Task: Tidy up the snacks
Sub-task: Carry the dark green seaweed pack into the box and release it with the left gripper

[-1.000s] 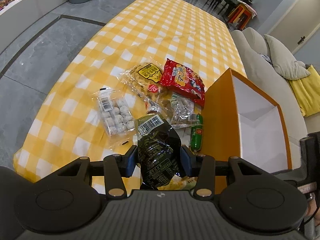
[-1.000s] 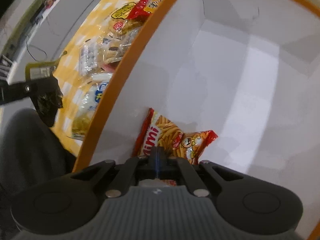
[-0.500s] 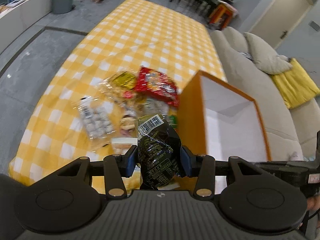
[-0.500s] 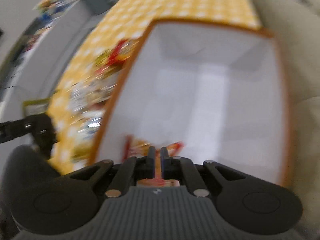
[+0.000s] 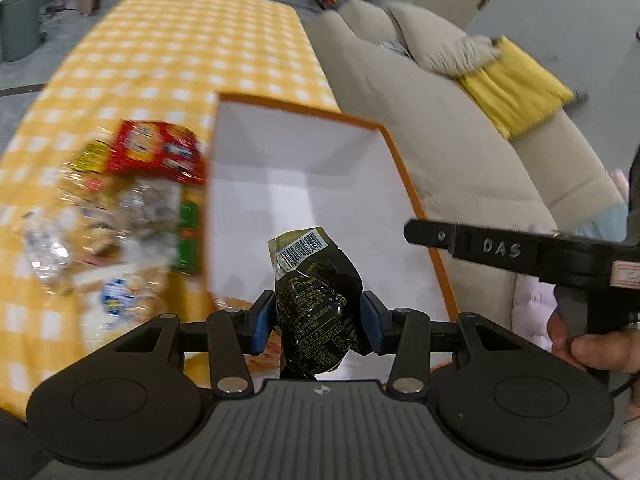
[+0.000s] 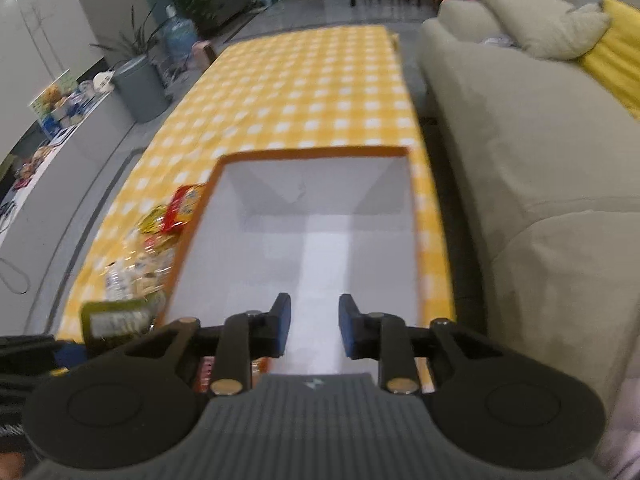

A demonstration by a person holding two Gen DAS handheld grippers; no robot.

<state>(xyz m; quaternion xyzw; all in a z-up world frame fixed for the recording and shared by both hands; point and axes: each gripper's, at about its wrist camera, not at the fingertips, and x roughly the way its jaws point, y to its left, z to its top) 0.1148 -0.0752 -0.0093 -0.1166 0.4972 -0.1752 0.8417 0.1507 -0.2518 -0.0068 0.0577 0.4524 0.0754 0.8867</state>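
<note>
Currently the left tongs are clenched on a black snack packet, held upright with its barcode end up, above the near part of the orange box. The right tongs are released, jaws apart and empty, poised over the same box's near end.

Procedure for the step in hand, as judged: lower the packet until it is well inside the white interior, then release; dropping from height risks it catching the rim. A red-and-orange snack bag shows partly at the near wall under the right tongs, so set the packet further in.

Clearances: the right tool's body crosses the box's right edge, close to the left tongs; draw it away first. The far half of the box floor is bare. Remaining snacks lie just left of the box on the checked table. A sofa borders the right side.
</note>
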